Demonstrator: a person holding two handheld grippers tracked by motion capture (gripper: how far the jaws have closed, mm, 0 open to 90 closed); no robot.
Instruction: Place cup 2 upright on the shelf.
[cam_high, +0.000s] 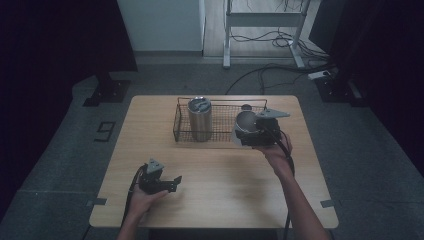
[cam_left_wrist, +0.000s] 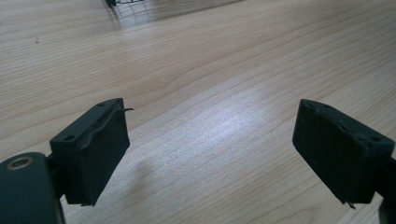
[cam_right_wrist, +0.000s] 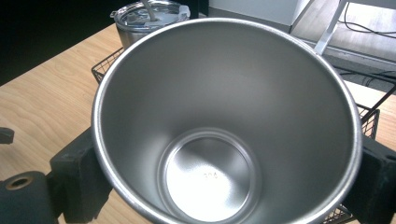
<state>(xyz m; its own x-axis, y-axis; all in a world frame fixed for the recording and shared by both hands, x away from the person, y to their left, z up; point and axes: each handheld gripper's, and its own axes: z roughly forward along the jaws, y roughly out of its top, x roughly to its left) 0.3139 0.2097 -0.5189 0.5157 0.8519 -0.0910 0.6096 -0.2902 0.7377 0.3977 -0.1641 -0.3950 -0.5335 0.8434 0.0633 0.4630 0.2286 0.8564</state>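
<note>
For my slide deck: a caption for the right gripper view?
Right claw grips an empty steel tumbler, tilted toward the camera, beside the wire basket holding a lidded tumbler.

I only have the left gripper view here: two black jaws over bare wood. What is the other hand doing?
Observer: The right gripper holds an open steel cup by its sides, at the wire basket.
Operator: Anything in the cup?
Observer: No, its bottom shows bare.
Operator: And the basket?
Observer: A lidded steel tumbler stands upright at its left end.
</note>
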